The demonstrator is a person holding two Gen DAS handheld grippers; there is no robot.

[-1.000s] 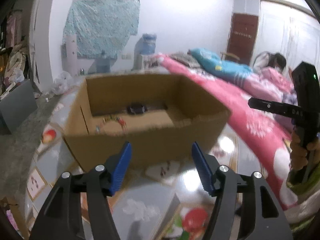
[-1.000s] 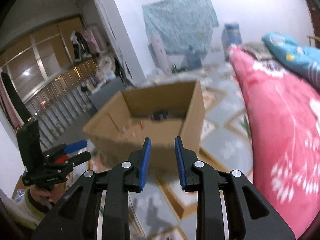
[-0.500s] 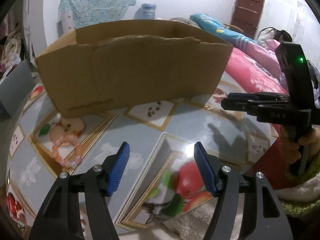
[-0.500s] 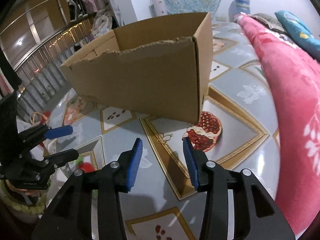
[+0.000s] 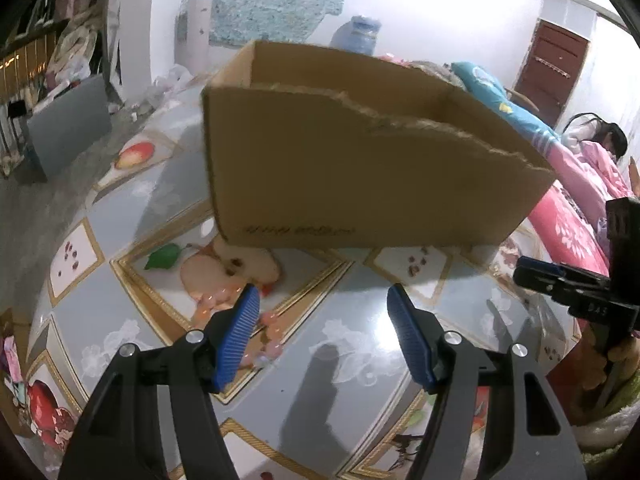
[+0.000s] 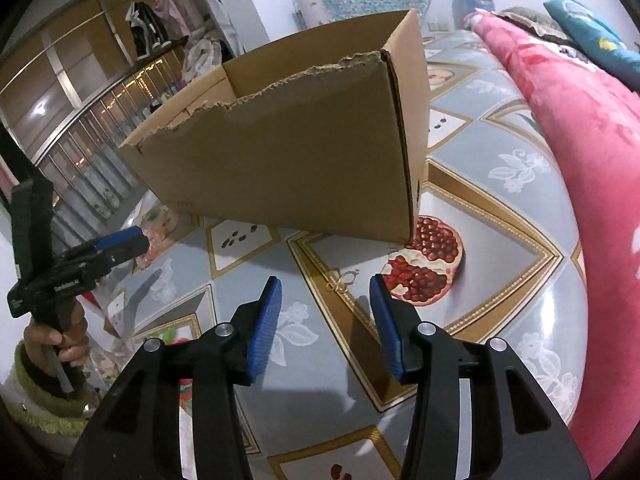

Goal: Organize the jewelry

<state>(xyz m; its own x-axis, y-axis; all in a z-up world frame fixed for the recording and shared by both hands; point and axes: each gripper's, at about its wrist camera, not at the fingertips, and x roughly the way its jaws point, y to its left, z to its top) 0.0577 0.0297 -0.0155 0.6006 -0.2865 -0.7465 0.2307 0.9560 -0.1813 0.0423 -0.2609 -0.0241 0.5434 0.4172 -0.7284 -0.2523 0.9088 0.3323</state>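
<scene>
Your left gripper (image 5: 322, 332) hangs low over the fruit-patterned floor mat (image 5: 360, 360) with its blue pads spread wide and nothing between them; the pink bead bracelet (image 5: 256, 320) lies on the mat just beside and partly behind the left pad, in front of the cardboard box (image 5: 360, 184). The box's near wall has a ragged torn top edge that drops toward your right, and its bottom edge rests on the mat a little ahead of the bracelet; what lies inside cannot be made out from this low angle. Your right gripper (image 6: 326, 322) is also open, moderately wide, and empty, above a small gold-coloured piece of jewelry (image 6: 342, 279) lying on a gold border line of the mat, near the box's front right corner and beside the printed pomegranate (image 6: 426, 266). Open mat stretches between the two tools. To your right, the pink bedspread (image 6: 592, 184) rises along the mat's edge.
</scene>
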